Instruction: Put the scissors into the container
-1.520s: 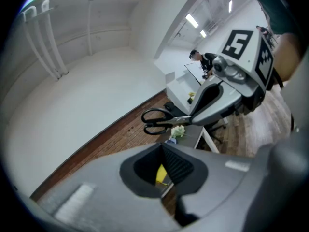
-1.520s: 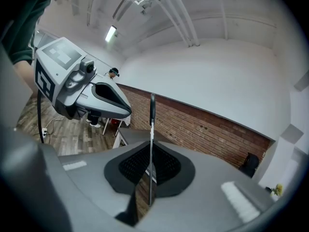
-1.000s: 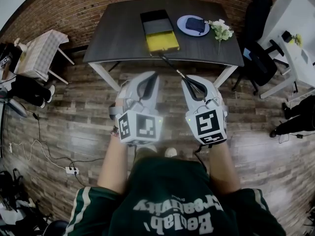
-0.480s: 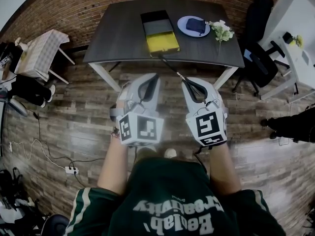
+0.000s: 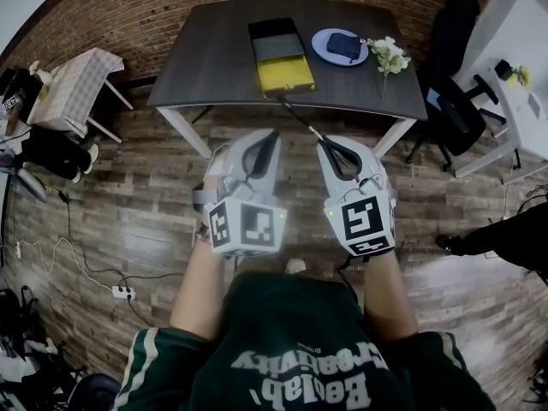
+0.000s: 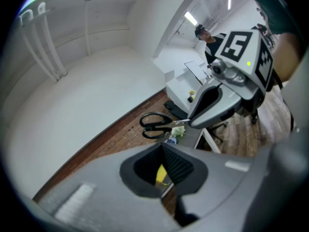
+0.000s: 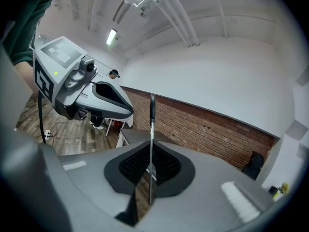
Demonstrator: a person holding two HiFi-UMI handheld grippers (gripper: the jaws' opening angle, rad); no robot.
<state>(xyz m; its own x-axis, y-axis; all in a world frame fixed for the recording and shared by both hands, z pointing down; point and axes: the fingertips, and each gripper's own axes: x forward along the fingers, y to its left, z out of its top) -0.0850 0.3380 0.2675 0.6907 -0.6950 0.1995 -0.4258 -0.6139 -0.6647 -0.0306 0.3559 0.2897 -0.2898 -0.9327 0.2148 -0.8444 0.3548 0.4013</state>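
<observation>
Black-handled scissors point(image 5: 297, 116) stick out of my right gripper point(image 5: 323, 140), which is shut on their blades, with the handles pointing toward the table. In the right gripper view the scissors point(image 7: 151, 124) stand edge-on between the pads. In the left gripper view the scissors point(image 6: 157, 125) show side-on, with both handle loops clear of the jaws. The container point(image 5: 279, 52) is a long tray, black at the far end and yellow at the near end, lying on the dark table point(image 5: 205, 50). My left gripper point(image 5: 269, 137) hovers beside the right one, shut on nothing.
A blue plate point(image 5: 318, 47) with a dark item and a bunch of white flowers point(image 5: 387, 56) lie on the table right of the tray. A black office chair point(image 5: 454, 101) stands right of the table, a small white table point(image 5: 73, 88) at the left. A person's legs point(image 5: 501, 236) show at the right edge.
Both grippers and the scissors have stayed where they were. The legs at the right edge have walked nearer along the floor.
</observation>
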